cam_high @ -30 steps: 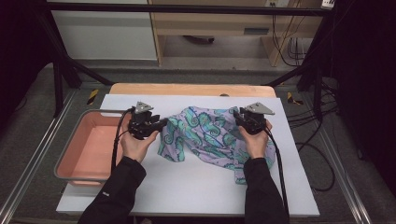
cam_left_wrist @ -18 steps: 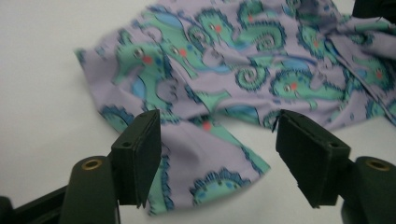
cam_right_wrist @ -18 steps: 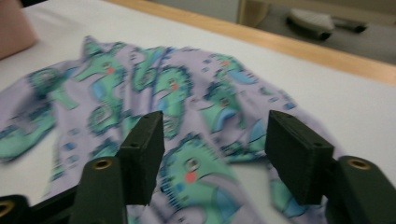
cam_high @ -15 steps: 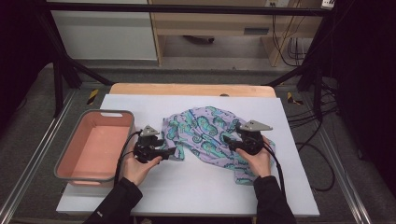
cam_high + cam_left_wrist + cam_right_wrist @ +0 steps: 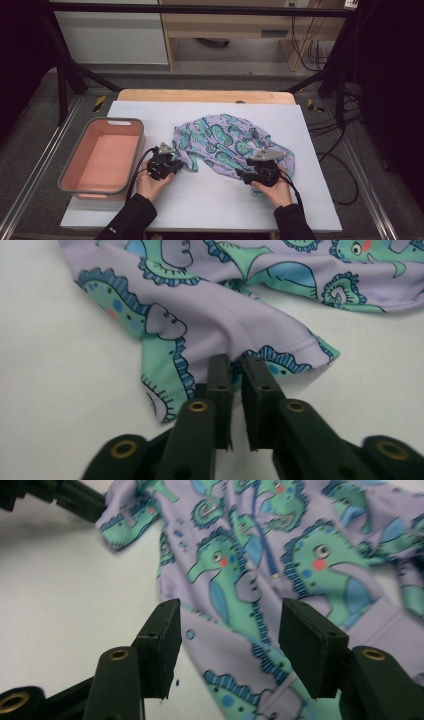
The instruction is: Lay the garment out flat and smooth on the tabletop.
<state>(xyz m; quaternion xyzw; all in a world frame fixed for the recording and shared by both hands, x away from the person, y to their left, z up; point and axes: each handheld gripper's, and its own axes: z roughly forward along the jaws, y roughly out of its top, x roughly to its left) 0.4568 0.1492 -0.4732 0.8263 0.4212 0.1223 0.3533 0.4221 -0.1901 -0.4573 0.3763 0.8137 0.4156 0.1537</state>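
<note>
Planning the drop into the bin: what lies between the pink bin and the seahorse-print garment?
In the high view, the left gripper and its hand lie there on the white tabletop, beside the pink bin, jaws pinching the garment edge.

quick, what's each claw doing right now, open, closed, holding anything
Left claw: closed, just pinched onto the hem of the seahorse-print garment.
Right claw: open, jaws either side of the garment, not gripping it.

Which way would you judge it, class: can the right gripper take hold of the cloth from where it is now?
Probably yes: the right gripper stands open over the cloth, with nothing between them.
</note>
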